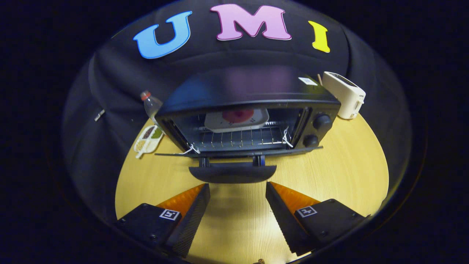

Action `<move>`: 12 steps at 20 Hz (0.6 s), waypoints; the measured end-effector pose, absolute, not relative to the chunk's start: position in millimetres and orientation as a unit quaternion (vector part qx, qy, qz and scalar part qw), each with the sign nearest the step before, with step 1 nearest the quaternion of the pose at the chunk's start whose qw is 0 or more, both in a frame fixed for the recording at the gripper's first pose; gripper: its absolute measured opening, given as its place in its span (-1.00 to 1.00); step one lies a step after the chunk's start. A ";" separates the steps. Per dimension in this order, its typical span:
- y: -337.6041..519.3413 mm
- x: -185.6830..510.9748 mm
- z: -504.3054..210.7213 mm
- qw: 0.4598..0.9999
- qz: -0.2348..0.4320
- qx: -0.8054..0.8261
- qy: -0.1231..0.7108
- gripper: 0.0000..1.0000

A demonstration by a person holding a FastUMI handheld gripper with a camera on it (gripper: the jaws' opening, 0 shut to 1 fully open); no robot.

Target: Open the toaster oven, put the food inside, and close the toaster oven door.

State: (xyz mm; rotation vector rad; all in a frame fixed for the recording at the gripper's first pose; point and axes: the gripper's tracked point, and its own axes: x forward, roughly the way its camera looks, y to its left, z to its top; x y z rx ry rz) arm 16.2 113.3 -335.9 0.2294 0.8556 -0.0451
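Observation:
A black toaster oven [253,95] stands on the wooden table [329,176] with its door [234,153] folded down flat toward me. Inside, on the wire rack [238,137], rests a white plate [236,119] with a red piece of food [238,115] on it. The door's handle [232,173] juts out just ahead of my fingertips. My gripper [238,192] is open, with nothing between its fingers, a little short of the handle and slightly below it.
A white toaster [344,94] stands to the right of the oven. A plastic bottle with a red cap [150,104] and a small divided dish [148,138] are at the oven's left. Two knobs [318,128] sit on the oven's right front.

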 end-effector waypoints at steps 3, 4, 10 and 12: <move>115.4 -1.8 -324.0 0.910 -0.011 0.094 0.404 0.99; 116.7 -4.1 -324.1 0.909 -0.007 0.088 0.408 0.99; 118.3 -9.5 -312.1 0.912 0.003 0.092 0.399 0.98; 112.6 -11.4 -311.1 0.913 0.003 0.089 0.398 0.98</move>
